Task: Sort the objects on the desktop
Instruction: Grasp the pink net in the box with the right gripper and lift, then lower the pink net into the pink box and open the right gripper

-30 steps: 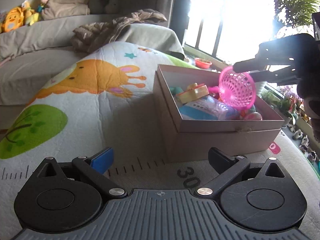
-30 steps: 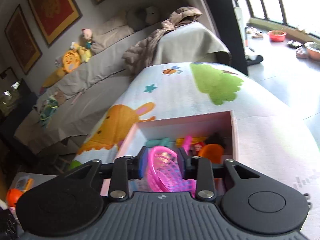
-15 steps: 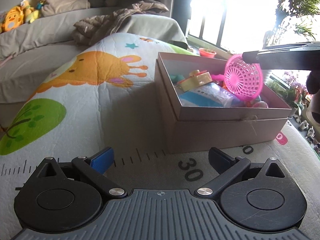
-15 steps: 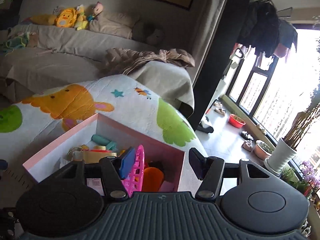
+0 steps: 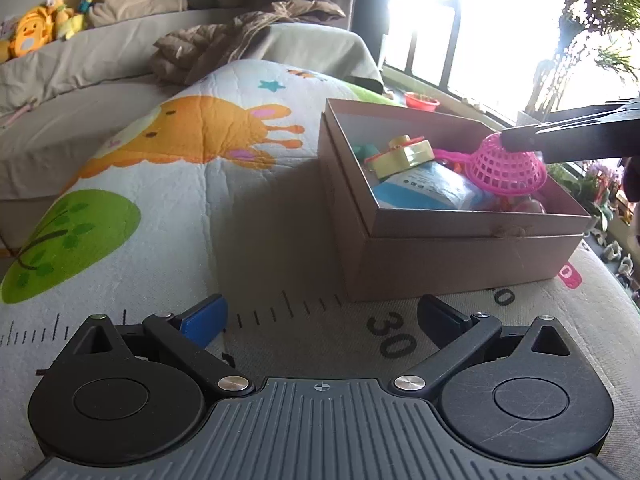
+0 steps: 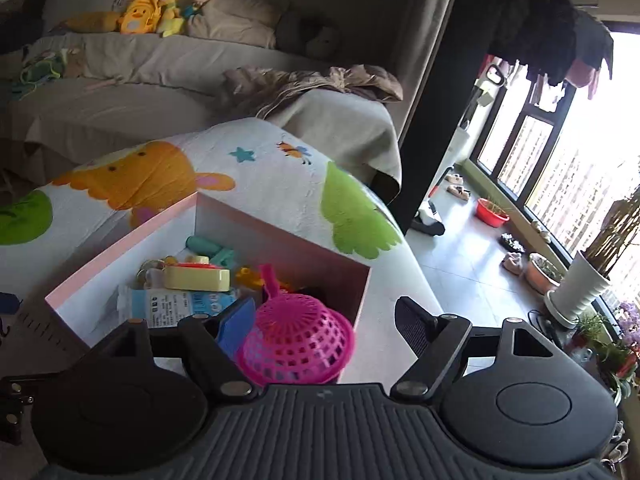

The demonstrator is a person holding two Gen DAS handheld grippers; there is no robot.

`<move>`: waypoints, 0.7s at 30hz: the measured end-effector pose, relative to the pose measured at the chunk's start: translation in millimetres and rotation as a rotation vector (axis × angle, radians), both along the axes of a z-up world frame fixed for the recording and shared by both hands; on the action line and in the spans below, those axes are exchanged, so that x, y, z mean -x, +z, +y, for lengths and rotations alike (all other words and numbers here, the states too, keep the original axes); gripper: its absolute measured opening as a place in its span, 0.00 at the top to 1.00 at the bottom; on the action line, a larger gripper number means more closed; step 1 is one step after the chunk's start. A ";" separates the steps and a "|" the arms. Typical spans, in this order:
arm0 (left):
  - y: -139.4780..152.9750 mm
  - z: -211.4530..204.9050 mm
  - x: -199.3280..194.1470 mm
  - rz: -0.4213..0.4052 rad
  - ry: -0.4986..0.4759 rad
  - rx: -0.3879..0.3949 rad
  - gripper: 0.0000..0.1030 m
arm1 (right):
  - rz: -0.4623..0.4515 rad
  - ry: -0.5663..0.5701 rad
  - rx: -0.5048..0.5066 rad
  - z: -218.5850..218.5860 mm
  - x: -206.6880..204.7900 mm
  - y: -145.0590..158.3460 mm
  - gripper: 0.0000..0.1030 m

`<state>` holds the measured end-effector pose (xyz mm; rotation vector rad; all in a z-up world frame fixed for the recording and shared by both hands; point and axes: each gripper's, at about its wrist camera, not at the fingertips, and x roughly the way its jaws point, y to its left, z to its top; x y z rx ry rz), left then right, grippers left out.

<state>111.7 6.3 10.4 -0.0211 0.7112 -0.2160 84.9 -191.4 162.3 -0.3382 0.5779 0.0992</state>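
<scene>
Animal-print quilt point(image 5: 168, 184) covers the surface. Cardboard box point(image 5: 460, 248) sits on it, holding a blue packet point(image 5: 424, 190), a yellow toy point(image 5: 404, 154) and others. Pink mesh basket point(image 6: 296, 342) lies mouth-down in the box's near corner (handle pointing inward). Right gripper point(image 6: 324, 322): jaws opening, basket between them, touching the blue pad only. Left gripper point(image 5: 320, 314): fingers wide apart, empty, low over the quilt.

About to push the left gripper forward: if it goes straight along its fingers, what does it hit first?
Likely the patterned mat: the open left gripper points down at it, nothing between its fingers. Beyond stands the cardboard box; depth is unclear.
</scene>
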 end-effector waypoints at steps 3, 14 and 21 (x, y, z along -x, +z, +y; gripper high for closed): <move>0.4 0.0 1.1 -0.001 -0.001 -0.005 0.00 | 0.053 -0.001 0.004 9.2 -19.5 -15.9 0.32; -7.0 -0.5 -3.0 0.025 -0.001 -0.006 0.00 | 0.015 0.021 -0.199 -4.4 4.6 21.1 0.42; -6.3 -1.1 0.4 0.023 0.011 -0.022 0.00 | 0.120 0.085 -0.355 17.1 -10.4 -6.2 0.40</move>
